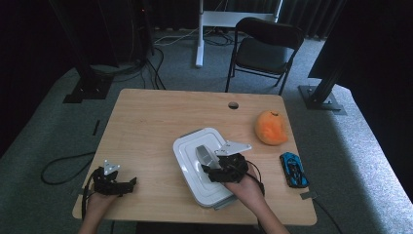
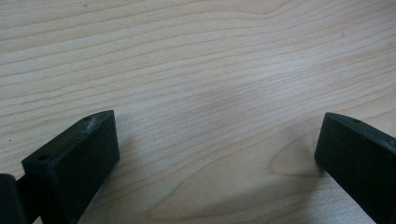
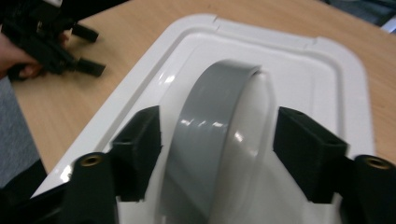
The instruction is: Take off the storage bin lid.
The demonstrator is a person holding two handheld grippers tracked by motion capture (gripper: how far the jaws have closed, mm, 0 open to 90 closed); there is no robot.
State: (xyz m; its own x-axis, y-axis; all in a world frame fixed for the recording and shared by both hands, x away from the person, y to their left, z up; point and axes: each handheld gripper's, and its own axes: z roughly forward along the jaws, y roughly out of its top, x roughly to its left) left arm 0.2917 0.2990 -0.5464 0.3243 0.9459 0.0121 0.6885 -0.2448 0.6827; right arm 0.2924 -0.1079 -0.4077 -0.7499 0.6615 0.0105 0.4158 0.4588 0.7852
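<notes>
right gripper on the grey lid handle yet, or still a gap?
Cannot tell. In the right gripper view the right gripper straddles the grey handle: the right pad stands clear of it, but the left pad's edge meets it without showing contact or gap.

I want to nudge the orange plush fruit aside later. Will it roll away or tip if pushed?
The orange plush fruit looks soft and squat, so it would probably slide or squash rather than tip. Its rounded, lopsided shape might let it wobble or roll slightly, though the fuzzy-looking surface on the wooden table should slow it. It seems light, so a gentle push should do.
</notes>
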